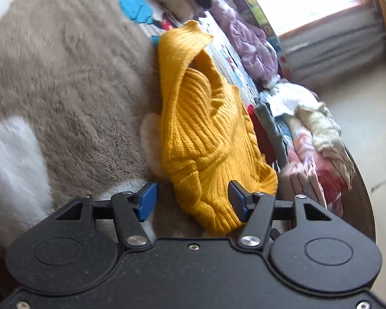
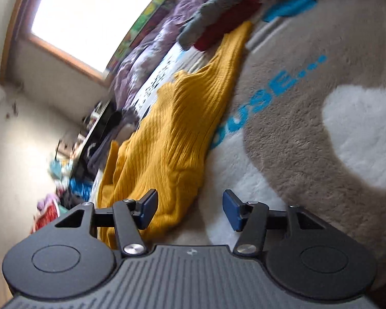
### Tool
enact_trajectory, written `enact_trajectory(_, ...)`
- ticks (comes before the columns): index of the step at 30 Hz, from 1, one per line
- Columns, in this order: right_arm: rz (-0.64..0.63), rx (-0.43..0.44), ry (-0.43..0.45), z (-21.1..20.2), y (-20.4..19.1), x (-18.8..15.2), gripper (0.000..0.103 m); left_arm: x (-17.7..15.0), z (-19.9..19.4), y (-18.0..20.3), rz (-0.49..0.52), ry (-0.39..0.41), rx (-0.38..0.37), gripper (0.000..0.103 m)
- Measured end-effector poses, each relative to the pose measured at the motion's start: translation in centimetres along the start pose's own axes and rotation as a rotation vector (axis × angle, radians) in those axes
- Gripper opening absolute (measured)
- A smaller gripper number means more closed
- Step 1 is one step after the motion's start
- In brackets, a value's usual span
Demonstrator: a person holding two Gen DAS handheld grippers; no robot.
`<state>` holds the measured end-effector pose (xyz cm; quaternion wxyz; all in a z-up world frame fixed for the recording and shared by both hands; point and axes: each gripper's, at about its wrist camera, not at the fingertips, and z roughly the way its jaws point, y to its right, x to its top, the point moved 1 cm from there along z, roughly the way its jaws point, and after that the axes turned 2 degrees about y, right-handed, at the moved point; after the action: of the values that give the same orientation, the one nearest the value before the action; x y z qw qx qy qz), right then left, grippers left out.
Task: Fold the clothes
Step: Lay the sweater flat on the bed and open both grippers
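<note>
while both jaws stand apart: taking new hold of the sweater

with left hand-held gripper (image 1: 191,200) spread and empty, and right hand-held gripper (image 2: 190,209) spread and empty too, nothing pinched. yellow knit sweater (image 1: 200,128) lying bunched on the fluffy grey blanket (image 1: 64,77), beside a clothes pile (image 1: 308,141). better to lower onto one edge layer only, close firmly, then pull flat before folding.

Both wrist views, tilted (low, close), share the yellow sweater (image 1: 205,128).

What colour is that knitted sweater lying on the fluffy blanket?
Mustard yellow, in a ribbed knit; the sweater shows best in the left wrist view.
</note>
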<state>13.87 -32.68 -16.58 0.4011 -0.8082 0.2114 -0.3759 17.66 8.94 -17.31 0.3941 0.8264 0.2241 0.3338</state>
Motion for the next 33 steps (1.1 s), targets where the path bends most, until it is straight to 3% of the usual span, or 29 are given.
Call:
enact_trajectory(5, 0.027, -0.014, 0.028, 1.8, -0.4, 0.2, 0.057, 0.1, 1.0, 0.5, -0.009, 0.036, 0.008, 0.056)
enact_trajectory(8, 0.02, -0.021, 0.037, 2.9, -1.0, 0.3, 0.056, 0.5, 1.5, 0.5, -0.013, 0.043, 0.017, 0.05)
enact_trajectory(9, 0.017, -0.022, 0.036, 3.2, -1.2, 0.4, 0.053, 0.6, 1.6, 0.4, -0.015, 0.044, 0.019, 0.048)
enact_trajectory(10, 0.015, -0.025, 0.031, 3.5, -1.3, 0.4, 0.039, 0.7, 1.6, 0.3, -0.017, 0.044, 0.021, 0.045)
enact_trajectory(11, 0.014, -0.03, 0.022, 3.8, -1.4, 0.4, 0.03, 0.9, 1.8, 0.3, -0.014, 0.036, 0.016, 0.037)
enact_trajectory(12, 0.009, -0.035, 0.018, 4.1, -1.5, 0.3, 0.027, 1.1, 1.7, 0.3, 0.004, 0.037, 0.019, 0.018)
enact_trajectory(15, -0.019, -0.027, 0.041, 3.3, -2.3, -0.1, 0.021, 2.0, 0.4, 0.5, 0.04, 0.066, 0.009, 0.011)
enact_trajectory(18, -0.017, 0.003, 0.08, 1.3, -2.7, -0.3, 0.019, 2.2, -1.9, 0.6, 0.064, 0.084, 0.011, 0.01)
enact_trajectory(23, -0.068, -0.05, 0.047, -0.2, -1.4, -2.7, 0.019, -0.8, -3.1, -1.9, 0.064, 0.036, 0.105, 0.011)
enact_trajectory(24, -0.076, -0.062, 0.042, -0.4, -1.0, -3.3, 0.019, -1.6, -3.1, -2.5, 0.058, 0.025, 0.124, 0.016)
enact_trajectory(27, -0.104, -0.079, 0.048, -1.2, -0.9, -3.9, 0.022, -2.5, -3.9, -4.2, -0.017, 0.038, 0.071, 0.02)
enact_trajectory(31, -0.157, -0.099, 0.037, -1.9, -1.5, -4.2, 0.027, -2.2, -4.6, -3.8, -0.012, 0.025, 0.076, 0.03)
enact_trajectory(33, -0.165, -0.103, 0.042, -2.2, -1.5, -4.6, 0.027, -2.3, -5.0, -3.4, -0.005, 0.023, 0.062, 0.045)
